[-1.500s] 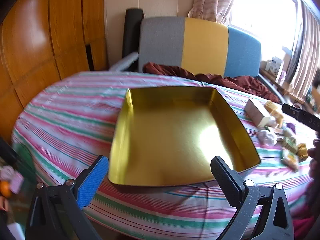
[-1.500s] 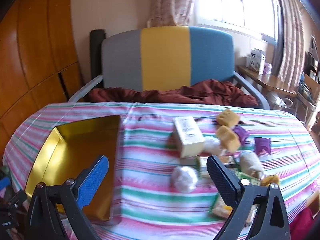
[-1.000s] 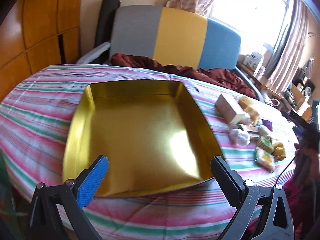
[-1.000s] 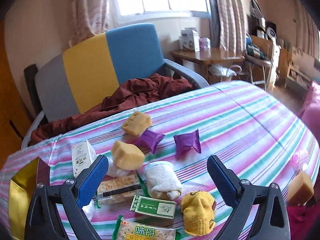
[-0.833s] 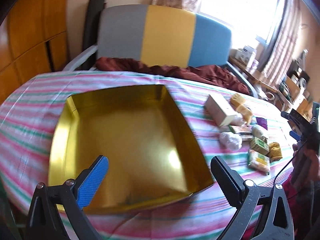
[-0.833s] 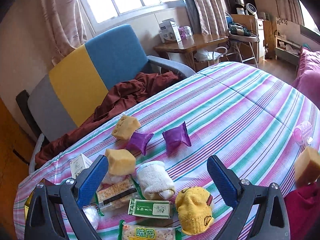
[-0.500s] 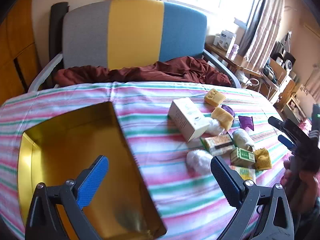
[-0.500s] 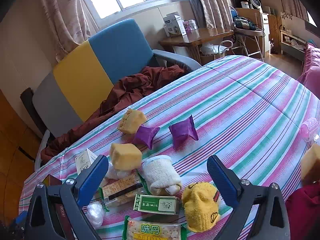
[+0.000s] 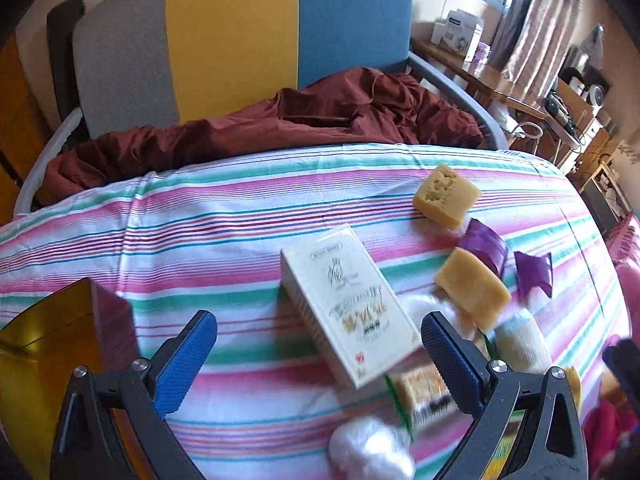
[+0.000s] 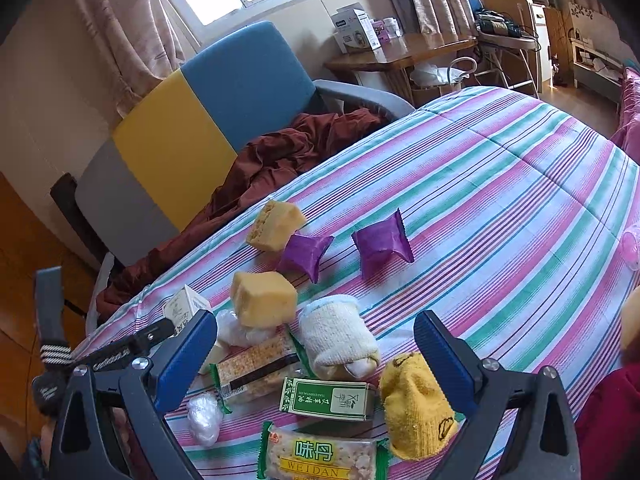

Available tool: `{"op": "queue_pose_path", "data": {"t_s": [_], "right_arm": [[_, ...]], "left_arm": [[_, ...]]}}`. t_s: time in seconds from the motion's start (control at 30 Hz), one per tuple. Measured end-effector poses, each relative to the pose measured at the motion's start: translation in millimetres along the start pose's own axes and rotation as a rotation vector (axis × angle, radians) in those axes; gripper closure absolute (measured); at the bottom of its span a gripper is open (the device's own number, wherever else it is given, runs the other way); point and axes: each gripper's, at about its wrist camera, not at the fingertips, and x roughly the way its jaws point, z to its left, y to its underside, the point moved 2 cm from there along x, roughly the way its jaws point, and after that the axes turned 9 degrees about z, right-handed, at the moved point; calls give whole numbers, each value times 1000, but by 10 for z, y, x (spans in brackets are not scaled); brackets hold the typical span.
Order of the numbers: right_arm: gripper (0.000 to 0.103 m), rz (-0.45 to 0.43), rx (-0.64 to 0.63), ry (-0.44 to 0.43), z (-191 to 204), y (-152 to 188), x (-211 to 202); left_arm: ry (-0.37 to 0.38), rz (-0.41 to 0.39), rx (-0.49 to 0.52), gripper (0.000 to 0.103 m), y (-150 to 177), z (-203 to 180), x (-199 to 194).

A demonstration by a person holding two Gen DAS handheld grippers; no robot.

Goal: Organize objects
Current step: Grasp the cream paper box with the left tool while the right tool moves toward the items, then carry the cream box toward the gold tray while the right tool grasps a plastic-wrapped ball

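My left gripper is open, and a white carton lies on the striped cloth just ahead between its fingers. The gold tin's corner shows at far left. My right gripper is open over a cluster: a rolled white sock, a yellow sock, a green box, a cracker packet, a snack bar, two yellow sponges and two purple packets. The other gripper shows at the left of the right wrist view.
A grey, yellow and blue chair with a dark red cloth stands behind the table. A wooden desk with boxes stands by the window. A pink object lies at the cloth's right edge. Open striped cloth stretches right.
The left gripper swung right from the gold tin to the white carton and moved closer. The right gripper swung right from the tin side and now faces the snack cluster.
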Motion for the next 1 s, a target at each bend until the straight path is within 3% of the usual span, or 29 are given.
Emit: {"op": "queue_pose_path", "data": {"t_s": [0.23, 0.33, 0.43, 0.7, 0.9, 1.0], "right_arm": [[2, 17, -12, -3, 16, -11, 35], [2, 23, -12, 1, 11, -18, 47], [2, 32, -9, 3, -2, -24, 62], [4, 83, -55, 19, 69, -11, 173], [16, 154, -193, -66, 380, 108, 283], [30, 197, -320, -96, 637, 249, 343]], "left_arm": [[12, 55, -44, 3, -220, -65, 348], [40, 92, -38, 32, -196, -96, 490], [69, 82, -45, 45, -90, -58, 508], [70, 17, -15, 51, 80, 58, 151], [102, -58, 0, 51, 270, 160, -343], [111, -90, -3, 51, 454, 278, -601]]}}
